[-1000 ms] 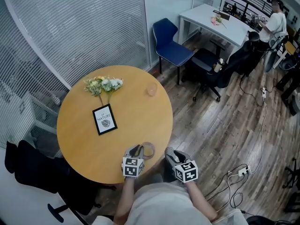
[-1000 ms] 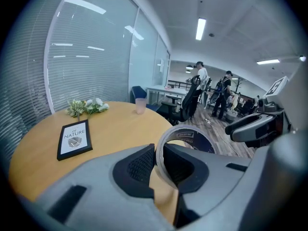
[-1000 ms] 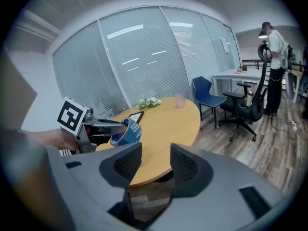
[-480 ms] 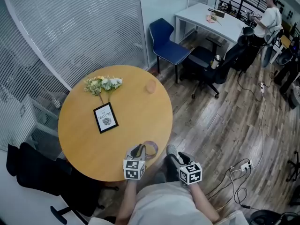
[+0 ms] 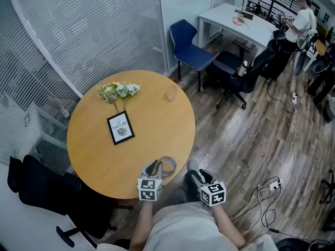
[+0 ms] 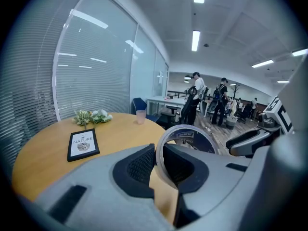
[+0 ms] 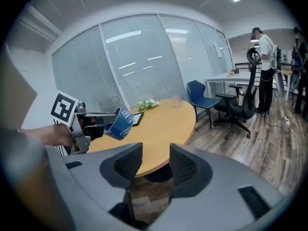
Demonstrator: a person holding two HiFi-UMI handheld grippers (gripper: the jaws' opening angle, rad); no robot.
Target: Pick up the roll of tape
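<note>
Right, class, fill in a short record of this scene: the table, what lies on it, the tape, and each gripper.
table: round, wooden
on it: flowers, framed card, pink cup
roll of tape: upright by the table's near edge, apparently lifted off it
left gripper: shut on the roll of tape, one jaw inside the ring, one outside
right gripper: open, nothing between its jaws, beside the table over the floor

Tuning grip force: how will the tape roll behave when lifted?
Probably light: the tape is a thin hollow ring. Likely stiff: the left tongs pinch its wall with no visible buckling. Round, so set on edge it may roll.
</note>
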